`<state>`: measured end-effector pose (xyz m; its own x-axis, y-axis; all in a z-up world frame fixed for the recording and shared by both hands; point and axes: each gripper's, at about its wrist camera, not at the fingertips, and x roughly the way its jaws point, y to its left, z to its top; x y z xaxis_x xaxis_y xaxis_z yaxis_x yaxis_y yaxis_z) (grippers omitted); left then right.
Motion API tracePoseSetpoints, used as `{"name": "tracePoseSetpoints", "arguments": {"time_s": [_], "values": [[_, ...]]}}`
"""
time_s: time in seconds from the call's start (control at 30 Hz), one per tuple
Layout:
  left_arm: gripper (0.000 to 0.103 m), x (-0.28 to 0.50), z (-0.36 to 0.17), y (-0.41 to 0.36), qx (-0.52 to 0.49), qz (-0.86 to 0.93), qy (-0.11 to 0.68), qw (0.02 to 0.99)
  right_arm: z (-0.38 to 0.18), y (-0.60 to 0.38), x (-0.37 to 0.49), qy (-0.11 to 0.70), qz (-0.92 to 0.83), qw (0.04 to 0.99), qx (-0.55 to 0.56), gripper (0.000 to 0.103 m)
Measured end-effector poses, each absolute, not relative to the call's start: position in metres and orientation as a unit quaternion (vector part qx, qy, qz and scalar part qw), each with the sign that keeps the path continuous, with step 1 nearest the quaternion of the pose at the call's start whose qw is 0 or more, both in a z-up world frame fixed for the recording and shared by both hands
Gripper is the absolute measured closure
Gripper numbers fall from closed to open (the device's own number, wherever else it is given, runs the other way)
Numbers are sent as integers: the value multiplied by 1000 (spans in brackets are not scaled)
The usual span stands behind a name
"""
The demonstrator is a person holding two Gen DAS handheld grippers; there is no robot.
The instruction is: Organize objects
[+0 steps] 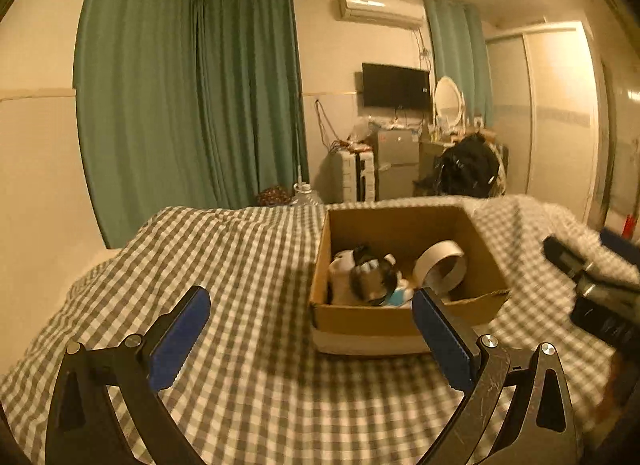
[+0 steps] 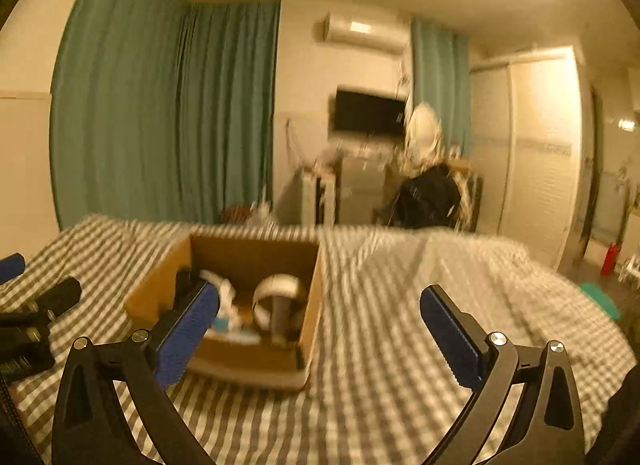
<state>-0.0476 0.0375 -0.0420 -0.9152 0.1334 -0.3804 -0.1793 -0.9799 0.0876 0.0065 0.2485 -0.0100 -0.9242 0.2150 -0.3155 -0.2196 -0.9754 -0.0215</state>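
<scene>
A bed [image 1: 248, 265] in grey-and-white checked cloth fills the room's near side. On it sits an open brown cardboard box [image 1: 400, 321], its flaps gone, holding a white roll of tape [image 1: 440, 265] and a jumble of small things too blurred to name. Both the left gripper [image 1: 310, 329] and right gripper [image 2: 320, 325] hang above the cloth, jaws wide apart and empty.

Left wrist view: cardboard box [image 1: 404, 317] sits on the bed cover [image 1: 240, 265], right of frame centre. Inside it, tape roll [image 1: 440, 267] lies at right, a cluster of small items [image 1: 368, 277] at left. Behind the bed, upper centre-right: television [image 1: 396, 85] above a small fridge [image 1: 396, 161].
</scene>
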Motion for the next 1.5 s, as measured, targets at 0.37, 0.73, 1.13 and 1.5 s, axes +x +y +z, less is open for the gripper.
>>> {"name": "tracePoseSetpoints", "arguments": {"time_s": [0.37, 0.73, 1.13, 1.5], "values": [[0, -51, -45, 29, -210, 973, 28, 93, -17, 251, 4, 7, 977, 114, -180, 1], [0, -55, -49, 30, -225, 969, 30, 92, -21, 245, 0, -3, 975, 113, -189, 1], [0, -55, -50, 31, -230, 968, 29, 94, -24, 241, -3, -6, 974, 111, -198, 1], [0, -56, -51, 31, -232, 968, 28, 95, -26, 241, -6, -6, 972, 112, -206, 1]]}}
